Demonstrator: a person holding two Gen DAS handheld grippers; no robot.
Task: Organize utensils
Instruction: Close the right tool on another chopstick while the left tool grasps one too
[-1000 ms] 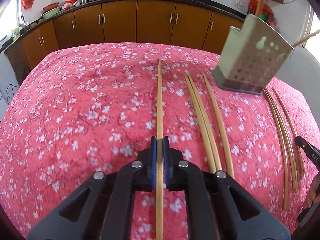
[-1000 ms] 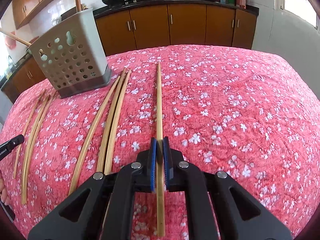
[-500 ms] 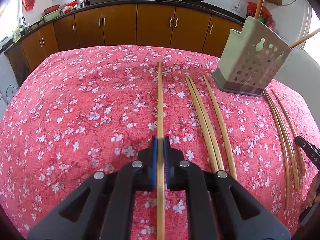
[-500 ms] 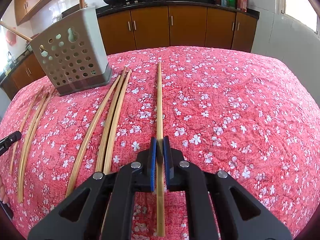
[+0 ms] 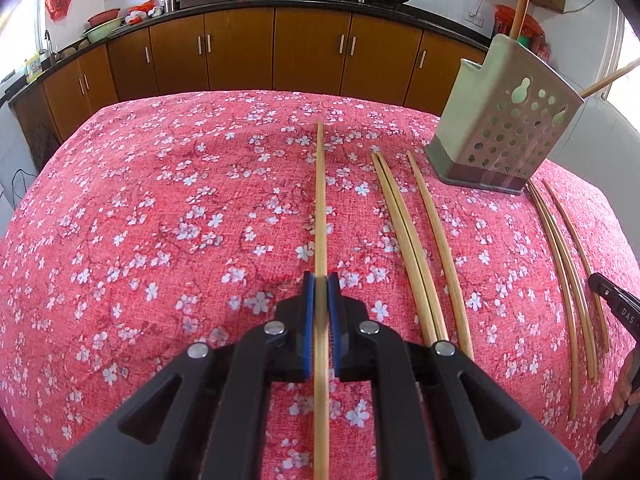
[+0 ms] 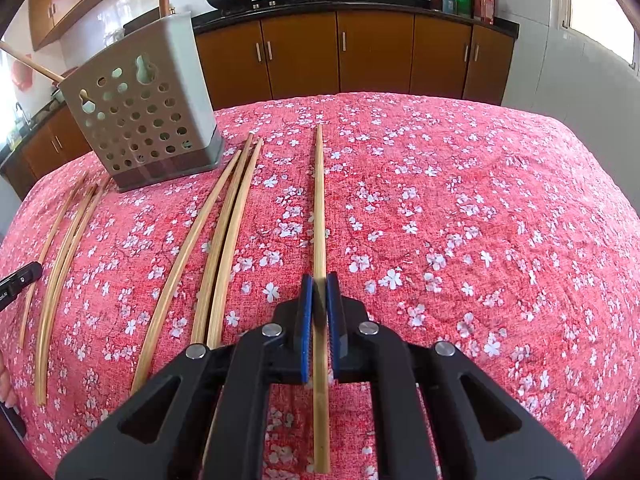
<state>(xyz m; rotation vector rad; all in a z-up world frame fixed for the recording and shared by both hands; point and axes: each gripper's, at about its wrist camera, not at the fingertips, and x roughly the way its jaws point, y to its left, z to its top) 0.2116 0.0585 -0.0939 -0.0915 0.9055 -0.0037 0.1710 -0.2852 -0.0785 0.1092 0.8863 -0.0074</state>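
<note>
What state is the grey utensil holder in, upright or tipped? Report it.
Upright: the utensil holder stands on its dark base on the red floral tablecloth, open top upward, with handles sticking out above its rim.

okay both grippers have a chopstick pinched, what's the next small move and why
Probably carry the right gripper with its chopstick toward the perforated holder and tip it in. Both grippers are shut on chopsticks, the holder stands nearby with sticks already in it, and six more lie on the cloth.

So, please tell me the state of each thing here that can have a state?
left gripper: shut on a chopstick
right gripper: shut on another chopstick
utensil holder: upright on the cloth, handles sticking out
loose chopsticks: flat on the cloth
cabinet doors: closed
</note>
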